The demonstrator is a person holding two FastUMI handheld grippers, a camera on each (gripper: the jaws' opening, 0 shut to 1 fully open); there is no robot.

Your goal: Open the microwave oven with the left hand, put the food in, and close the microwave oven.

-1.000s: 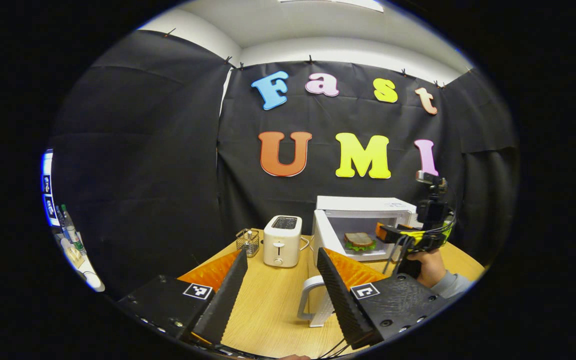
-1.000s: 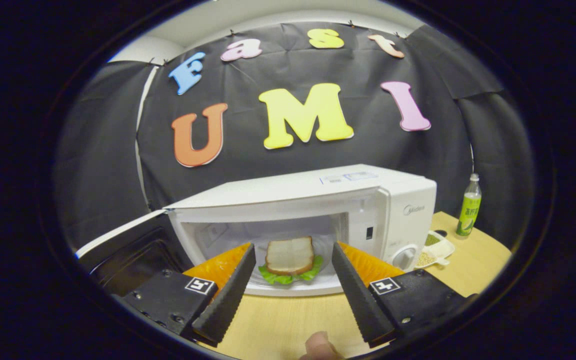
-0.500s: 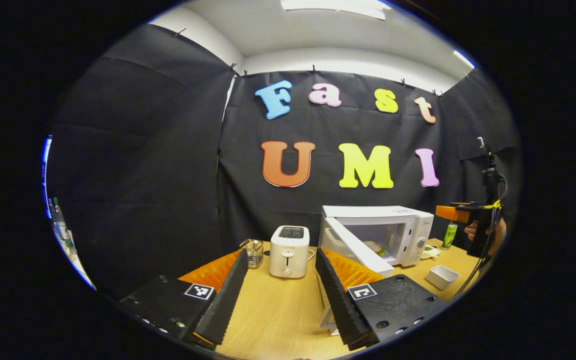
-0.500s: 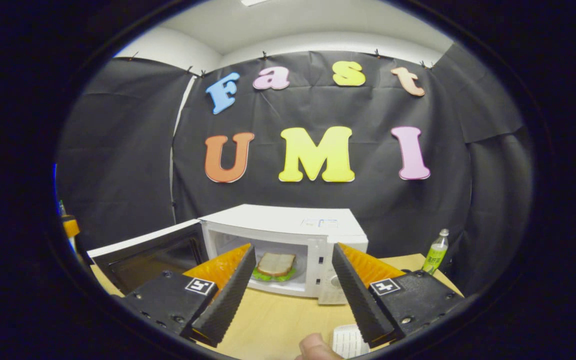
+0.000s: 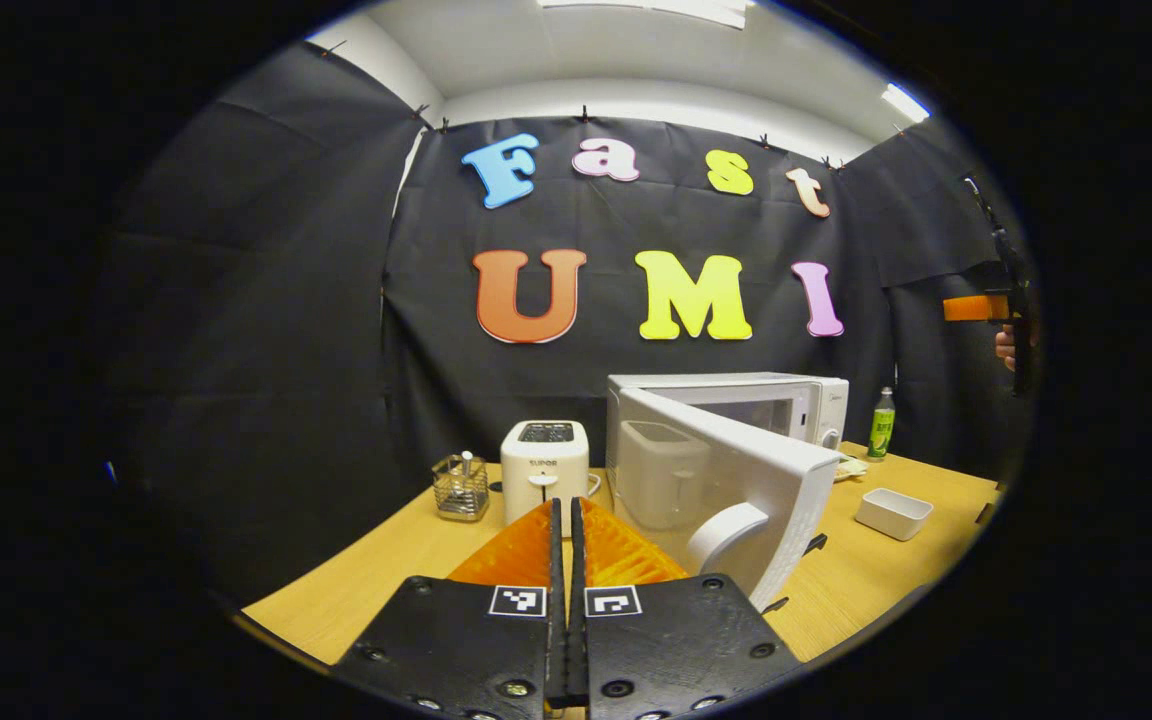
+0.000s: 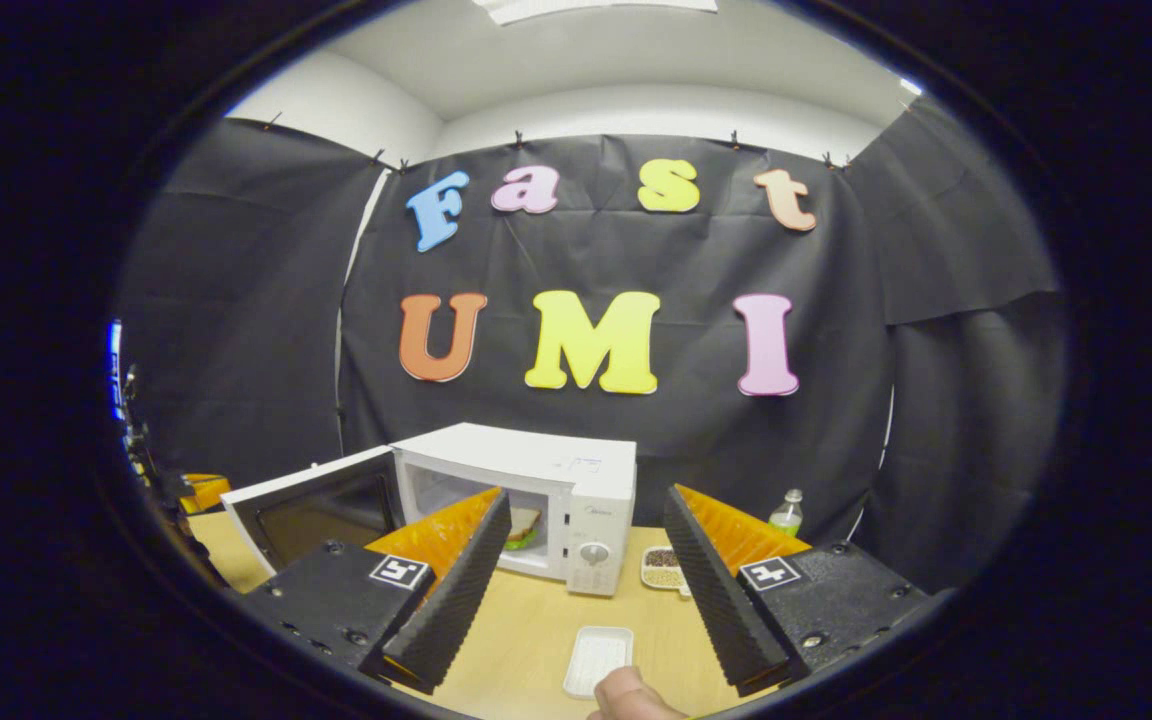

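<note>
**Sandwich inside the microwave, door ajar**

The sandwich [image 6: 524,525] lies inside the microwave [image 6: 546,495], whose door [image 5: 736,475] stands part open. The left gripper [image 5: 564,560] is clenched on nothing, just in front of the door's handle [image 5: 726,530]. The right gripper [image 6: 586,570] is spread wide and empty, well back from the microwave, above a white tray [image 6: 598,660].
</note>
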